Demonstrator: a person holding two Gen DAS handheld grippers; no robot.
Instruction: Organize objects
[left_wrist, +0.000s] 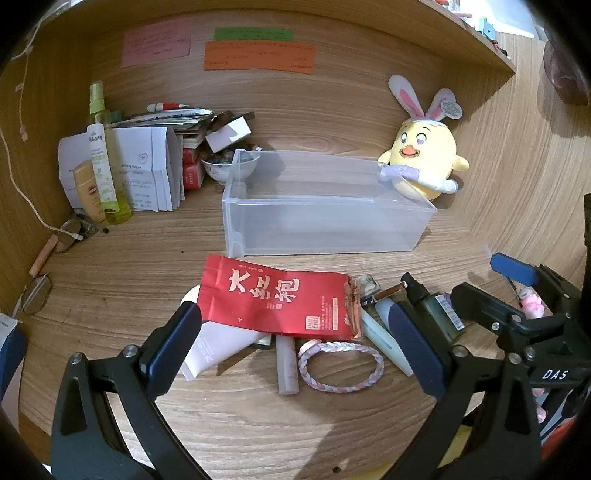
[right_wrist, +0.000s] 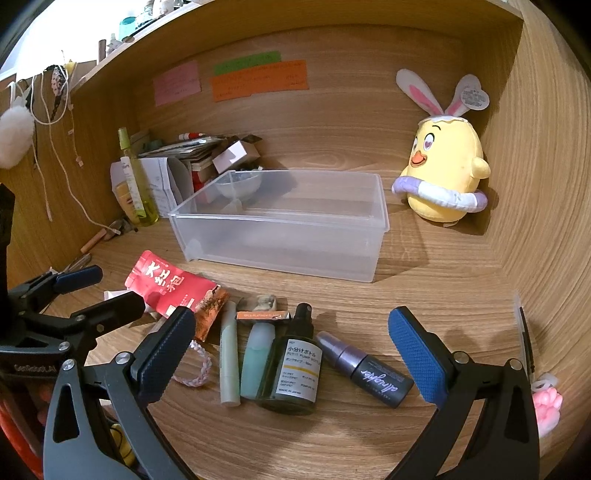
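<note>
Both grippers hang wide open, holding nothing; the red packet lies crosswise just ahead of the left gripper, before the clear bin, right gripper farther

Warm, dim overhead light; soft shadows; fisheye-bent, vignetted edges.

The tea packet is bright red with white letters. The braided band is pink and white. The plastic box is clear and a bit milky. The chick toy is yellow with an orange beak (its bunny ears are white and pink). In front of the right gripper lie a dark green bottle and a purple one. The pads are blue.
</note>
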